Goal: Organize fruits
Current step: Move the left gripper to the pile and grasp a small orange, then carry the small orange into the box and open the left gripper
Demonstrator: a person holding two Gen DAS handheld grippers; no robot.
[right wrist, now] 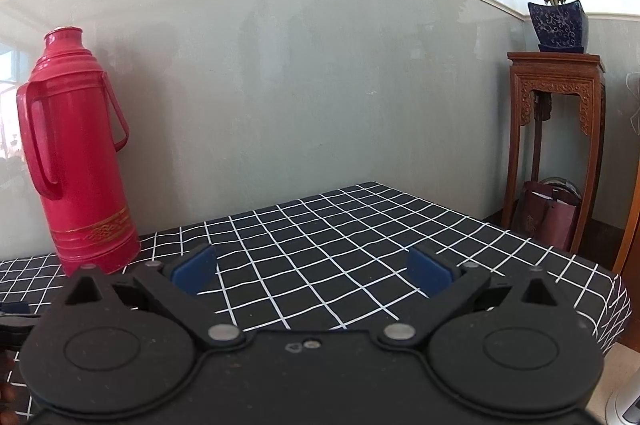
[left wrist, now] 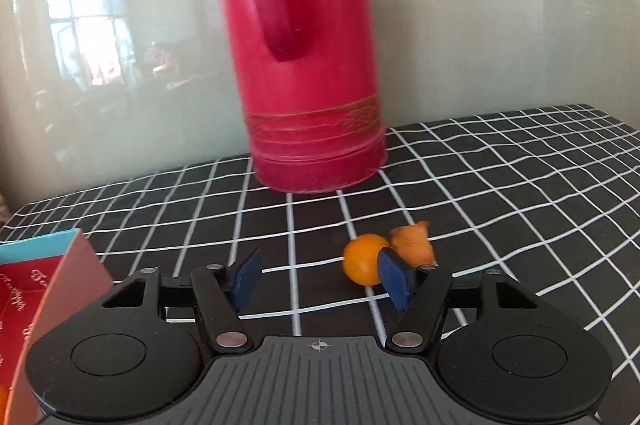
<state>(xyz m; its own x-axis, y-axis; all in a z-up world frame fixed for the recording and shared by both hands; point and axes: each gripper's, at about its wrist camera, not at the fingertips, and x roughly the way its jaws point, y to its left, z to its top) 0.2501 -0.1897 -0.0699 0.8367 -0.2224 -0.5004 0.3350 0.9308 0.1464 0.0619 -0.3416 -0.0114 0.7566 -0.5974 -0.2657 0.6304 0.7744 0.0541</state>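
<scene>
In the left wrist view a small round orange fruit [left wrist: 362, 259] lies on the black checked tablecloth [left wrist: 500, 193], touching a rougher orange piece [left wrist: 414, 241] behind it. My left gripper [left wrist: 320, 277] is open and empty; its right pad [left wrist: 394, 279] partly covers the fruit, which sits just beyond that fingertip. An open red and pink box [left wrist: 52, 301] stands at the left, with an orange bit at its bottom corner. My right gripper [right wrist: 312, 271] is open and empty over bare tablecloth [right wrist: 320, 225]; no fruit shows in that view.
A tall red thermos [left wrist: 308, 65] stands on the table against the grey-green wall; it also shows in the right wrist view [right wrist: 80, 161]. Right of the table are a carved wooden stand [right wrist: 556, 129] with a potted plant [right wrist: 556, 21] and a bag [right wrist: 546, 217].
</scene>
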